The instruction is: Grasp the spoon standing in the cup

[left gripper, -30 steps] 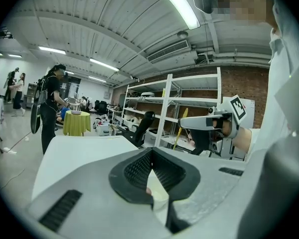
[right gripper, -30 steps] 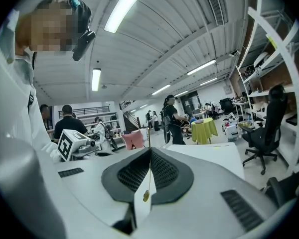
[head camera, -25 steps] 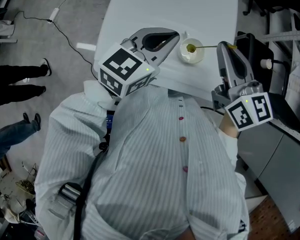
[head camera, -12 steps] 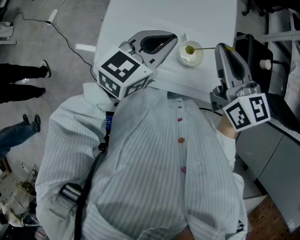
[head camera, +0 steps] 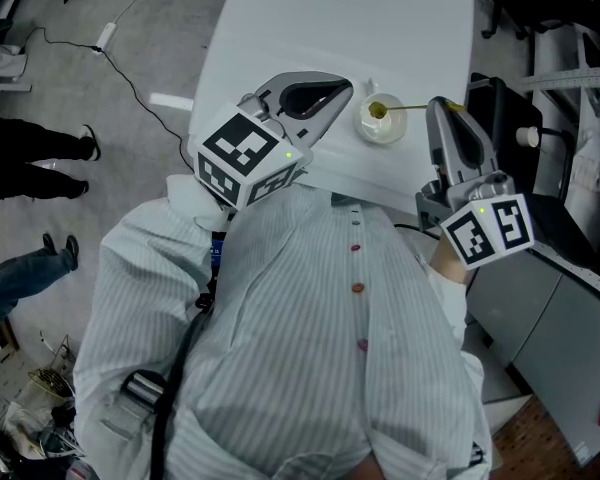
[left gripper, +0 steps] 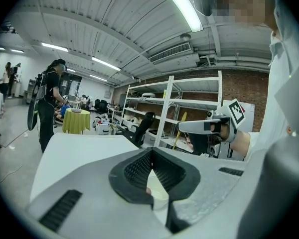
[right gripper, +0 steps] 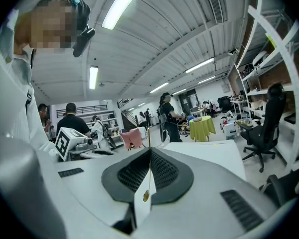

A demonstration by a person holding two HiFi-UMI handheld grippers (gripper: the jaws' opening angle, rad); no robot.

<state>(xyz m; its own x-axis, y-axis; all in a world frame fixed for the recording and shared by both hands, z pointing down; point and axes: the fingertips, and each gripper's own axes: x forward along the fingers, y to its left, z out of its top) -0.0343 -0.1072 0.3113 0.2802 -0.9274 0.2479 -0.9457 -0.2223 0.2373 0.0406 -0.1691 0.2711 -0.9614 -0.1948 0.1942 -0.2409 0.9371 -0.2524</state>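
Observation:
A small white cup stands near the front edge of the white table. A thin gold spoon leans out of it to the right. My right gripper is shut at the end of the handle. In the right gripper view the spoon runs along the seam between the pads of the right gripper. My left gripper is shut and holds nothing, its tips just left of the cup. In the left gripper view the cup shows through the gap behind the tips of the left gripper.
Black chairs and equipment crowd the table's right side. People stand on the floor to the left, near a cable. White shelving and a yellow-green covered table stand further off.
Only the head camera has shifted a little. Both grippers, the cup and the spoon keep their places relative to one another.

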